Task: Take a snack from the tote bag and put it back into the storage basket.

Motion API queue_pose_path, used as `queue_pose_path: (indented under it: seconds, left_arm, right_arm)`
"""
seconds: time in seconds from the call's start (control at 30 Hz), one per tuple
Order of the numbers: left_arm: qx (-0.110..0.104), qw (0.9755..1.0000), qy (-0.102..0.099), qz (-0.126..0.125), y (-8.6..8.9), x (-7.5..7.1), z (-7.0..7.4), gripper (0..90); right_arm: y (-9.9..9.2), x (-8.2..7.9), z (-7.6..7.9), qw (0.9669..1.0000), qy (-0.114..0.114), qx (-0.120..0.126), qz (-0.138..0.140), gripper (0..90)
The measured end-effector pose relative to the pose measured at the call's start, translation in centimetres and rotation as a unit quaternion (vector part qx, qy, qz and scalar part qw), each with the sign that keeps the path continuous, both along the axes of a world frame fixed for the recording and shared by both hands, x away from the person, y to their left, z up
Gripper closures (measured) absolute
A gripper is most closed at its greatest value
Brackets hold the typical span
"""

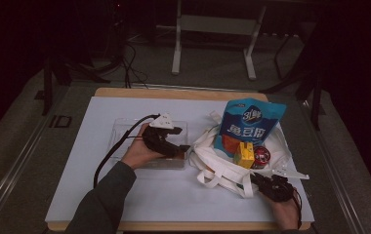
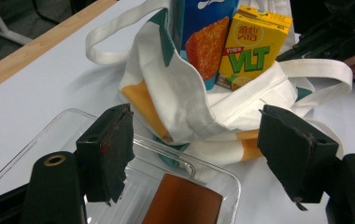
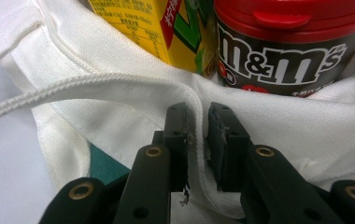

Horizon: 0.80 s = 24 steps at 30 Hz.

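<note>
A white tote bag (image 1: 213, 165) lies open at the table's right. In it are a blue snack bag (image 1: 249, 122), a yellow VLT drink box (image 1: 244, 155) and a red-lidded M&M's tub (image 1: 262, 156). My right gripper (image 1: 255, 178) comes in from the lower right. In the right gripper view its jaws (image 3: 198, 126) are shut on the bag's white hem (image 3: 119, 86), just below the tub (image 3: 283, 51) and the box (image 3: 138, 28). My left gripper (image 1: 182, 148) hovers over a clear plastic tray (image 1: 125, 129), open wide (image 2: 194, 116) and holding nothing. A flat brown object (image 2: 182, 203) lies in the tray (image 2: 49, 135).
A white sheet (image 1: 76, 185) covers the table, with a wooden edge (image 1: 174, 92) showing at the back. A metal stand (image 1: 213, 29) and cables are on the floor beyond. A black cable (image 1: 110, 156) trails from the left gripper across the tray.
</note>
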<state>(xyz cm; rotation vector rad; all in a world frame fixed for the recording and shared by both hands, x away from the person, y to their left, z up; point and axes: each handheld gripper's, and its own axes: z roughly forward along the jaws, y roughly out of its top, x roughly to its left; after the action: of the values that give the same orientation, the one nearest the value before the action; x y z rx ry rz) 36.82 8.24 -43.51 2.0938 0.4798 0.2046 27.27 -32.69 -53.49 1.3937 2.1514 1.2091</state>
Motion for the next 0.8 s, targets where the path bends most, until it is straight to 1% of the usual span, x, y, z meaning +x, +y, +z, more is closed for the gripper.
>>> queue_pose_path:
  seconds: [0.07,0.3,0.43,0.5,0.6,0.8]
  left_arm:
    - [0.0,1.0,0.0,0.0,0.0,0.0,0.0,27.3]
    - [-0.004,0.9999,-0.01,0.007,-0.5,-0.4,0.1,27.4]
    - [-0.007,0.9998,-0.016,0.007,-0.9,-0.5,0.1,29.6]
    - [-0.01,0.9997,-0.017,0.01,-1.1,-0.6,0.0,29.5]
    - [-0.022,0.9995,-0.018,0.012,-1.5,-0.7,0.0,29.5]
    - [-0.027,0.9993,-0.024,0.012,-2.4,-1.0,0.0,29.2]
  right_arm:
    - [0.0,0.0,0.0,1.0,0.0,0.0,0.0,77.6]
    - [0.0,0.0,0.0,1.0,-0.002,-0.001,0.0,77.7]
    - [0.0,0.0,0.0,1.0,0.0,0.0,0.0,77.6]
    - [0.0,0.0,0.0,1.0,0.0,0.0,0.0,77.7]
    - [0.0,0.0,0.0,1.0,0.0,0.0,0.0,77.6]
    - [0.0,0.0,0.0,1.0,-0.001,-0.001,0.0,77.6]
